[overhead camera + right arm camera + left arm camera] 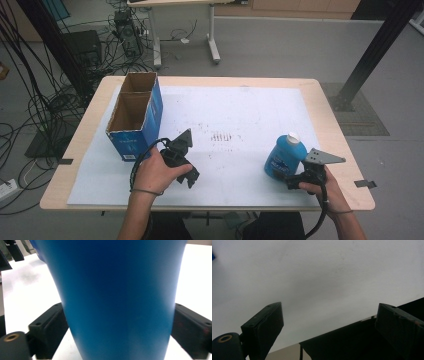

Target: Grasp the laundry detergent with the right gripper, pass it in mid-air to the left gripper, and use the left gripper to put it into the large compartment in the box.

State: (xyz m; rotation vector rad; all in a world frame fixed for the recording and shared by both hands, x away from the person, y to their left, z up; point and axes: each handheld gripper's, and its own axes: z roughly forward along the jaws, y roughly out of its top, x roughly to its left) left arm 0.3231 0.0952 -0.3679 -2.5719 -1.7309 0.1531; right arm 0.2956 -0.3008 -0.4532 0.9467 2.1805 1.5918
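White paper covers the wooden table, and near its right front edge stands the blue bottle with a white cap. It looks like smooth, stiff plastic, probably slippery and, if full, rather heavy, so the wide lower body seems the best place to take it. The right gripper has both jaws against this body, clamped on it. The left gripper rests with jaws apart and nothing between them, beside the open cardboard box
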